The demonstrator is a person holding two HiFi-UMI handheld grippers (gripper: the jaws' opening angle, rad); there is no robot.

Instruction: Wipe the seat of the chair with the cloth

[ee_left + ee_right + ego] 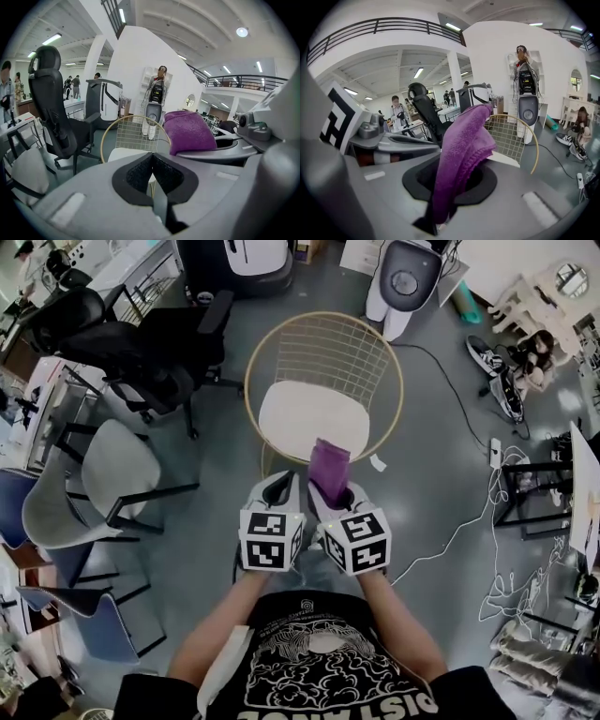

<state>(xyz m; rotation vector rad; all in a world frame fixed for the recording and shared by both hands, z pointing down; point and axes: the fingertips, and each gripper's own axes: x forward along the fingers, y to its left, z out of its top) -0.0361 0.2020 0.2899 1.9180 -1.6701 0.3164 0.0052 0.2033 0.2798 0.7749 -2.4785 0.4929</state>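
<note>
The wire chair (323, 357) with a gold frame and a white seat cushion (312, 417) stands straight ahead on the floor. Both grippers hover side by side just short of the chair's front edge. My right gripper (334, 490) is shut on a purple cloth (329, 470), which sticks up from its jaws and flops forward over the seat's front rim; the cloth (461, 150) fills the right gripper view. My left gripper (277, 490) is shut with nothing in it, its dark pads (140, 176) pressed together. The cloth (194, 130) shows at its right.
A black office chair (141, 348) stands left of the wire chair, with grey and blue chairs (94, 484) nearer left. A grey-white machine (403, 282) sits beyond the chair. Cables (469, 512), a power strip and a black rack (534, 493) lie right.
</note>
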